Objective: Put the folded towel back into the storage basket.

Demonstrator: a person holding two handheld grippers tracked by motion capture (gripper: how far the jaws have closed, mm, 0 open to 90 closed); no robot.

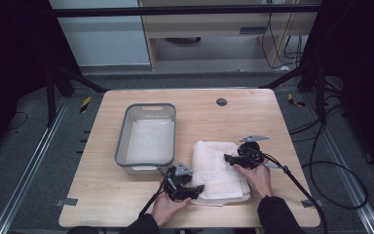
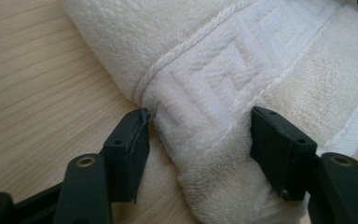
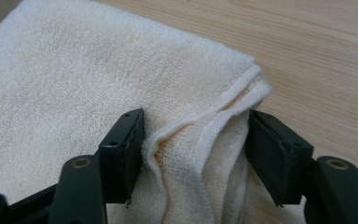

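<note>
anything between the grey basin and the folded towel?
Nothing: bare wooden table separates the grey basin from the folded towel, seen in the high view.

Black two-jaw tools, brass screws, black sleeves.

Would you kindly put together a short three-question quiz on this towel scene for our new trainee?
1. True or false: the folded towel lies inside the grey bin.
2. Which claw works the towel's near corner: (a) the left claw or (b) the right claw?
3. Fill in: the band on the towel between the left claw's jaws carries a woven ____ pattern.

Key
1. False. The towel lies on the table, to the right of the bin.
2. (a). The right claw is at the towel's right edge, farther back.
3. Key, a raised angular maze-like band; towel folds bunch between both claws' jaws.
</note>
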